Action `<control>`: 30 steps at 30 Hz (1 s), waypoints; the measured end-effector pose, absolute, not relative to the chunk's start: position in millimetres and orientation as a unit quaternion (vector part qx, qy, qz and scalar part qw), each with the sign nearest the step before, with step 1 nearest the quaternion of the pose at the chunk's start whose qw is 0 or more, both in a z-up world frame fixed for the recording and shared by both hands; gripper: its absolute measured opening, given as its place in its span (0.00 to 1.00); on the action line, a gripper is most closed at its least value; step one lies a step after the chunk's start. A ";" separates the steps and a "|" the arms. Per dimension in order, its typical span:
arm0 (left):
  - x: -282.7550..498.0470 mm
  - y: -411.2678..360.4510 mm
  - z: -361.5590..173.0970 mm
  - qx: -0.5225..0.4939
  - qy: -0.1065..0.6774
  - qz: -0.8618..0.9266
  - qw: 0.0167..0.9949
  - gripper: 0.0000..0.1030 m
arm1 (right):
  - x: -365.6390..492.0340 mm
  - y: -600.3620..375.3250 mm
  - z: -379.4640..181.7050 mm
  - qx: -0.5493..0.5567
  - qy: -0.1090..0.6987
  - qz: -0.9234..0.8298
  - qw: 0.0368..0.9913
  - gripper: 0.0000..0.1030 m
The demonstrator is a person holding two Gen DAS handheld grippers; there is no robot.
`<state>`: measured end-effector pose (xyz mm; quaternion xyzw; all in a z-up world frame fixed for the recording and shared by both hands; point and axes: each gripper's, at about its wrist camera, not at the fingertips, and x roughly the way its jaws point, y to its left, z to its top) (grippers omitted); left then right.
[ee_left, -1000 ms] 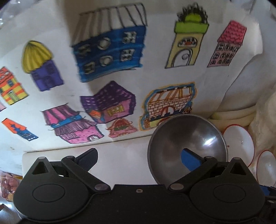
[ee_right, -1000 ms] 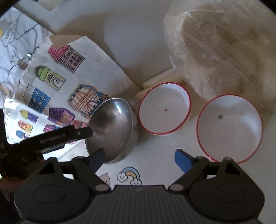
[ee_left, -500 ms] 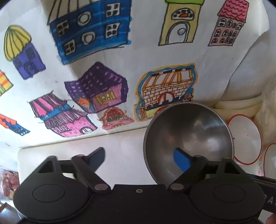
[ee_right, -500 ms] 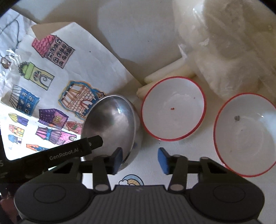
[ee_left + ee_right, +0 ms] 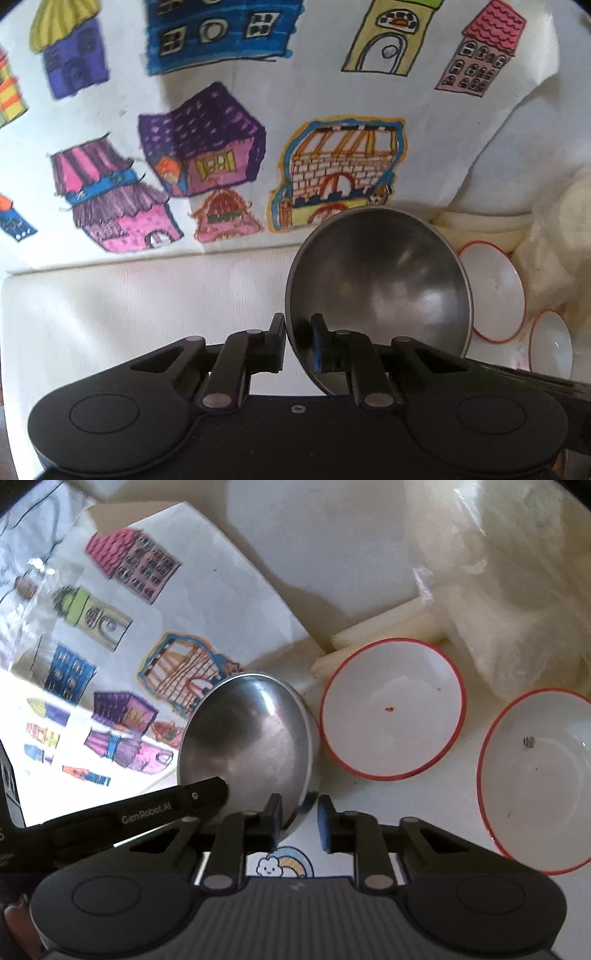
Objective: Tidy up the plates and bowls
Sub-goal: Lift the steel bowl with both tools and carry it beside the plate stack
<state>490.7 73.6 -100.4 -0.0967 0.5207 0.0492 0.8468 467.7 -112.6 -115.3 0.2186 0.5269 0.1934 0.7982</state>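
- Your left gripper [image 5: 298, 345] and right gripper [image 5: 299, 821] have both just been closing on the steel bowl [image 5: 247, 746], each now pinching its near rim, 1 pad inside and 1 outside.
- The steel bowl sits tilted on the white table [image 5: 147, 302], its far edge touching the house drawing [image 5: 229, 122]; 2 red-rimmed bowls [image 5: 391, 709] stand just right of the steel bowl.
- Your 2 grips bite the steel bowl's rim close together, so lifting may let it swing or slip off smooth metal.
- Carrying the steel bowl rightward too low could clip the nearest red rim or drag the drawing.
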 end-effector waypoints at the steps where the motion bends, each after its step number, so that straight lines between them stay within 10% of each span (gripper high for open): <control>1: 486.4 74.4 -99.2 -0.100 0.520 0.049 0.847 0.14 | 466.1 -111.0 -114.2 0.211 0.529 0.194 0.799 0.22; 30: 325.4 -70.5 -50.4 -0.096 0.496 -0.171 0.846 0.13 | 255.1 -262.6 -47.4 0.183 0.532 0.116 0.819 0.23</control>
